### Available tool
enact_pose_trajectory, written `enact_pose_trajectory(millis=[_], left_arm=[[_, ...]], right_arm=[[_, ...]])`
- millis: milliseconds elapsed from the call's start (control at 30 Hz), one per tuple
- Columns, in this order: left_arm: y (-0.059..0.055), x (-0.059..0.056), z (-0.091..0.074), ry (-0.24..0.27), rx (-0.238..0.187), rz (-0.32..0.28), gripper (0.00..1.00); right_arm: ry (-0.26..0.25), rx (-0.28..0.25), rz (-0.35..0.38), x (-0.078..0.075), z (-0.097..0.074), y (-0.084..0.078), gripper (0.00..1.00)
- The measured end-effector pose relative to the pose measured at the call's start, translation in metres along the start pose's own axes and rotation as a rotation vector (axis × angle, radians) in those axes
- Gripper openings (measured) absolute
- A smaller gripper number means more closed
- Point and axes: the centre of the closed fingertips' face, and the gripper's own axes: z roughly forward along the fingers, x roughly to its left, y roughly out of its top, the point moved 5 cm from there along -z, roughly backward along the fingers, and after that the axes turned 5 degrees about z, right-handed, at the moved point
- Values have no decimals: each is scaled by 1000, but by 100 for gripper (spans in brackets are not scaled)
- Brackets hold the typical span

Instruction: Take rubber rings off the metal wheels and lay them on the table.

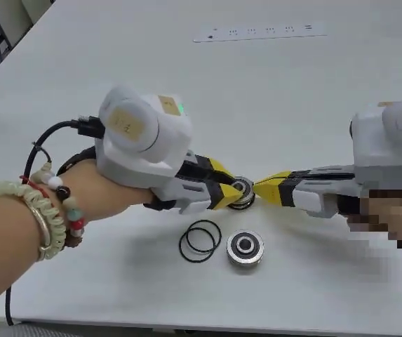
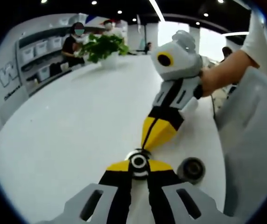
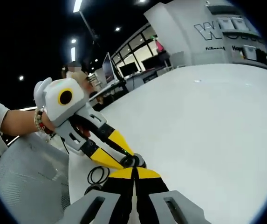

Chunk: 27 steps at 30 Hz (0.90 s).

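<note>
A small metal wheel (image 1: pixel 242 187) hangs just above the table, with my left gripper (image 1: pixel 234 194) shut on it from the left. In the left gripper view the wheel (image 2: pixel 139 161) sits between the yellow tips (image 2: pixel 139 168). My right gripper (image 1: pixel 258 188) comes in from the right, shut, its tips at the wheel's rim, where a black rubber ring (image 1: pixel 238 206) sags below the wheel. In the right gripper view its own tips (image 3: pixel 134 171) meet the wheel (image 3: pixel 132 161). Two loose rubber rings (image 1: pixel 201 241) lie overlapped on the table. A second wheel (image 1: pixel 245 248) lies flat beside them.
A white power strip (image 1: pixel 260 31) lies at the far side of the white table (image 1: pixel 116 70). A black cable (image 1: pixel 53 133) runs from the left gripper past the wrist. A potted plant (image 2: pixel 104 46) stands at the table's far end, with people behind it.
</note>
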Motion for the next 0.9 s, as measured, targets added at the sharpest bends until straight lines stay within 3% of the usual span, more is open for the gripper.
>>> enact_pose_trajectory(millis=[200, 233, 267, 300, 333, 367, 400, 533, 700, 900], left_arm=[[0, 0, 1, 5, 3, 5, 12], [0, -1, 1, 4, 2, 6, 12], [0, -2, 2, 1, -1, 8, 12], [1, -2, 2, 1, 0, 11, 12], [1, -2, 2, 3, 2, 13, 12], [0, -2, 2, 5, 2, 12, 13], [0, -3, 1, 6, 3, 15, 13], [-1, -6, -5, -7, 9, 43, 14], [-1, -7, -27, -39, -24, -9, 21], [-9, -3, -62, 2, -29, -33, 26]], right_arm=[[22, 3, -65, 12, 7, 5, 0], [44, -20, -60, 17, 8, 8, 0], [120, -56, -37, 29, 10, 16, 0], [75, -38, -48, 27, 12, 17, 0], [27, 10, -159, 21, 12, 16, 0], [7, -1, -174, 20, 13, 16, 0], [25, 22, -157, 21, 12, 12, 0], [10, 31, -109, 12, 7, 6, 0], [44, 21, -64, 17, 7, 5, 0], [96, 33, -81, 29, 11, 9, 0]])
